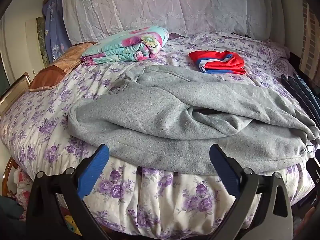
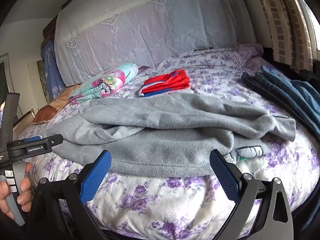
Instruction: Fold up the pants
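Grey fleece pants (image 1: 180, 108) lie loosely doubled over across the near part of the bed, also in the right wrist view (image 2: 170, 128). A white label (image 2: 250, 151) shows at their right end. My left gripper (image 1: 159, 150) is open and empty, just in front of the pants' near edge. My right gripper (image 2: 160, 156) is open and empty, at the near edge too. The left gripper's body (image 2: 34, 148) shows at the left of the right wrist view, held by a hand.
The bed has a purple floral cover (image 1: 150, 196). A folded floral quilt (image 1: 128, 46), a folded red and blue garment (image 1: 218, 62), a brown pillow (image 1: 52, 74) and dark blue clothes (image 2: 286, 92) at the right lie on it. A draped headboard (image 1: 160, 6) stands behind.
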A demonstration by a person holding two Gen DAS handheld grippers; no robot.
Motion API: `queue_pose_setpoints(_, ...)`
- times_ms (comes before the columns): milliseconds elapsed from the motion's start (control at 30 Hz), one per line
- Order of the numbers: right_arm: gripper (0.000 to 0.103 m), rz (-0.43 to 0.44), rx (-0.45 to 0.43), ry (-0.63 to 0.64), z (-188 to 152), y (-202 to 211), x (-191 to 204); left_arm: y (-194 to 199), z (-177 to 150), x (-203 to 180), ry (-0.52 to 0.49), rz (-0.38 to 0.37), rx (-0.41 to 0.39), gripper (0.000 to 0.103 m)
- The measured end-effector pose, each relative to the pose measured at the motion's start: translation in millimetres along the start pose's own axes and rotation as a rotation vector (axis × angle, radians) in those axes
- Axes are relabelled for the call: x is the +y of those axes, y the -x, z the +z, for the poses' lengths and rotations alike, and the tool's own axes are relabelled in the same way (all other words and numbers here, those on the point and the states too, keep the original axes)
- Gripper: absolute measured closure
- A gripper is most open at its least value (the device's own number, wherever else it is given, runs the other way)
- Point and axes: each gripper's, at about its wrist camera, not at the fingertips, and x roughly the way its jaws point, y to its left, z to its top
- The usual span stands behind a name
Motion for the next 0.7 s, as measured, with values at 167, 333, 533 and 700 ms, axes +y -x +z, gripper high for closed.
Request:
queue_pose_setpoints(167, 0.004, -0.001, -0.011, 0.010, -1.1, 1.3, 3.3, -1.7, -2.1, 3.1, 0.011, -0.003, 0.010, 0.005)
queue_pose_setpoints(333, 0.004, -0.002, -0.004, 0.008, -0.7, 2.2, 2.3, -2.9, -1.7, 5.1, 0.010, -0.005, 0.012, 0.005)
queue_pose_setpoints(533, 0.004, -0.001, -0.004, 0.018, -0.7, 3.5, 3.9, -3.2, -1.9, 5.4, 0.014, -0.006, 0.010, 0.005)
queue_pose_setpoints(700, 0.004, -0.004, 0.004, 0.022, -2.5, 3.6, 5.7, -4.4, -2.0, 3.7, 0.008, -0.011, 0.022, 0.005)
